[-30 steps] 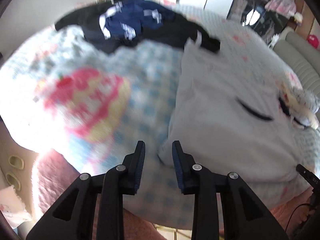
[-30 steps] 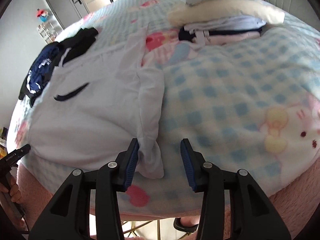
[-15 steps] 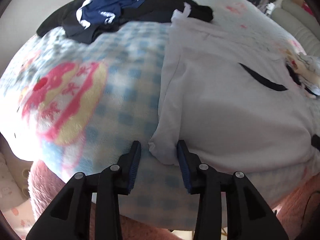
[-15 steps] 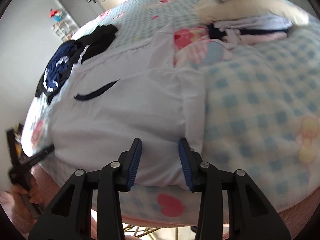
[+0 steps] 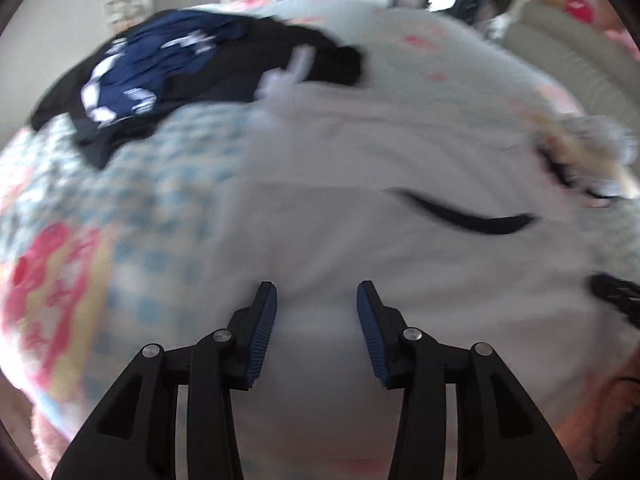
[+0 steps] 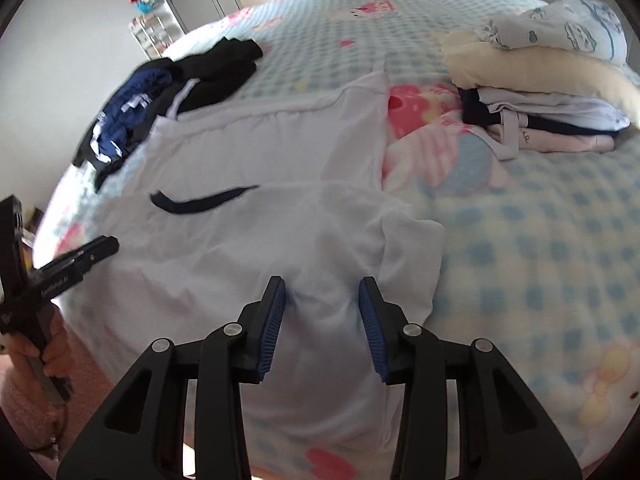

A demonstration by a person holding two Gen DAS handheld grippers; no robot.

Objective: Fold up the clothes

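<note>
1. Jaws of both grippers stand apart over the cloth, pads not pressing it. Left gripper (image 5: 316,296) has just been opening, right gripper (image 6: 322,292) too (after a brief narrowing); white fabric shows between each pair.
2. White cotton T-shirt with a black swoosh mark (image 6: 248,216) lies spread flat on the blue-checked fleece blanket w/ pink cartoon prints (image 6: 540,248), hem at the near bed edge.
3. Crumpled navy and black clothes pile (image 6: 160,96) sits at the shirt's far left corner.
4. Stack of folded garments (image 6: 552,92) rests far right, well apart.
</note>
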